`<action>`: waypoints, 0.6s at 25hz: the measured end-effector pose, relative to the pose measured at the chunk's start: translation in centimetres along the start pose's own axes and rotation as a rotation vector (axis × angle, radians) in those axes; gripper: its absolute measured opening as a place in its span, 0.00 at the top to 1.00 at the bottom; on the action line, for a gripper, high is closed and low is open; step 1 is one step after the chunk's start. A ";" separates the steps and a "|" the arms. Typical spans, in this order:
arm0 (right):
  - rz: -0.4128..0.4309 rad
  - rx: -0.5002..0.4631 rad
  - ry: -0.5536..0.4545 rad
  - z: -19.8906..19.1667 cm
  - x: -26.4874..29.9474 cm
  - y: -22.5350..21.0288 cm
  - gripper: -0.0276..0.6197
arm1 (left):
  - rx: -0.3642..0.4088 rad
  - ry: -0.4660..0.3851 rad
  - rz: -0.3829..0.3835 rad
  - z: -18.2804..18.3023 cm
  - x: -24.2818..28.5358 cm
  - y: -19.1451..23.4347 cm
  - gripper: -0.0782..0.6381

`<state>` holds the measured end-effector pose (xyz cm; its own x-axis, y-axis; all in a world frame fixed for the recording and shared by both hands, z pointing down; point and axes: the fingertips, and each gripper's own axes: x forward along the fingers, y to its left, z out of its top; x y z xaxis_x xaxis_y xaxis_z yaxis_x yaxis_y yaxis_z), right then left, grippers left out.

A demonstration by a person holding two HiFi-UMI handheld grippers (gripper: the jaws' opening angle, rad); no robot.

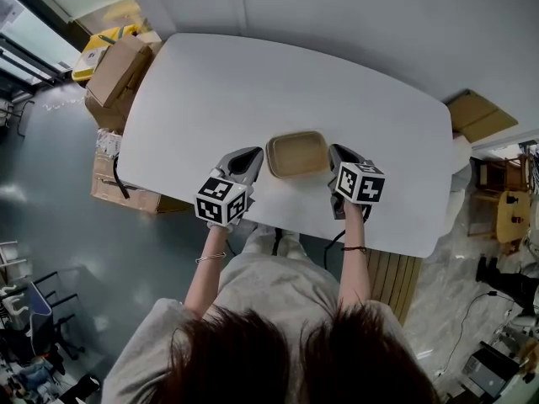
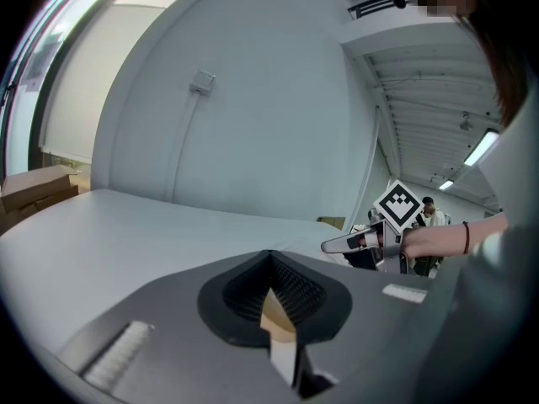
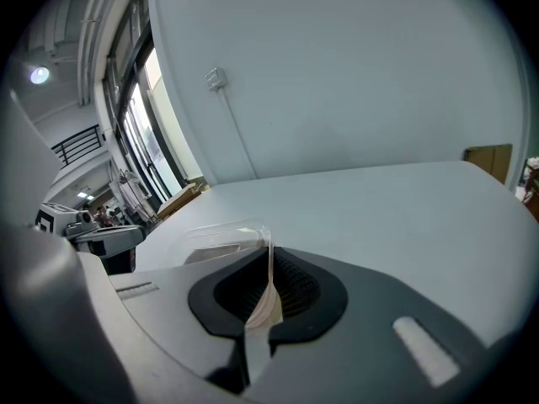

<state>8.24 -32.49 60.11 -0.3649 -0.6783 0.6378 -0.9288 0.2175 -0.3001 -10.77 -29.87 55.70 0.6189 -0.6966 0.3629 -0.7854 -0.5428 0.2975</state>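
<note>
A shallow tan container (image 1: 296,153) with a clear lid sits near the front edge of the white table (image 1: 253,74). My left gripper (image 1: 253,162) is shut on the container's left rim. In the left gripper view a tan sliver of the container (image 2: 280,311) shows between the closed jaws of that gripper (image 2: 274,297). My right gripper (image 1: 338,158) is shut on the right rim. In the right gripper view the clear lid (image 3: 221,236) and a beige edge are pinched in that gripper (image 3: 268,291). Each gripper sees the other across the container: the right gripper (image 2: 364,242), the left gripper (image 3: 103,241).
Cardboard boxes (image 1: 118,72) and a yellow item (image 1: 91,55) stand on the floor at the table's left end. Flat cardboard (image 1: 477,114) lies past the right end, with a wooden chair (image 1: 510,214) beyond. A white wall runs behind the table.
</note>
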 end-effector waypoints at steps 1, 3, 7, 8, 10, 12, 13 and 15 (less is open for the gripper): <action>0.004 -0.002 -0.005 0.1 -0.2 0.1 0.91 | 0.001 -0.005 0.003 0.2 -0.1 -0.1 0.90; 0.013 -0.008 -0.013 0.4 -0.4 0.3 0.91 | 0.005 -0.016 0.009 0.5 -0.4 -0.2 0.90; 0.034 -0.019 -0.028 0.8 -1.2 0.5 0.91 | 0.012 -0.046 0.019 1.3 -1.0 -0.8 0.90; 0.038 -0.021 -0.033 0.9 -1.5 0.5 0.91 | 0.014 -0.052 0.023 1.5 -1.1 -1.0 0.90; 0.047 -0.027 -0.041 1.2 -2.0 0.6 0.91 | 0.019 -0.063 0.030 1.8 -1.4 -1.4 0.91; 0.057 -0.034 -0.049 1.4 -2.4 0.7 0.91 | 0.021 -0.074 0.038 2.1 -1.8 -1.7 0.91; 0.061 -0.037 -0.053 1.6 -2.7 0.8 0.91 | 0.021 -0.081 0.041 2.2 -2.0 -1.8 0.90; 0.070 -0.044 -0.062 1.7 -3.1 1.0 0.91 | 0.022 -0.094 0.046 2.5 -2.4 -2.1 0.91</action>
<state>8.57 -31.42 56.63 -0.4259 -0.7019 0.5709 -0.9034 0.2957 -0.3104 -10.58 -28.23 52.04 0.5795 -0.7614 0.2906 -0.8135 -0.5188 0.2628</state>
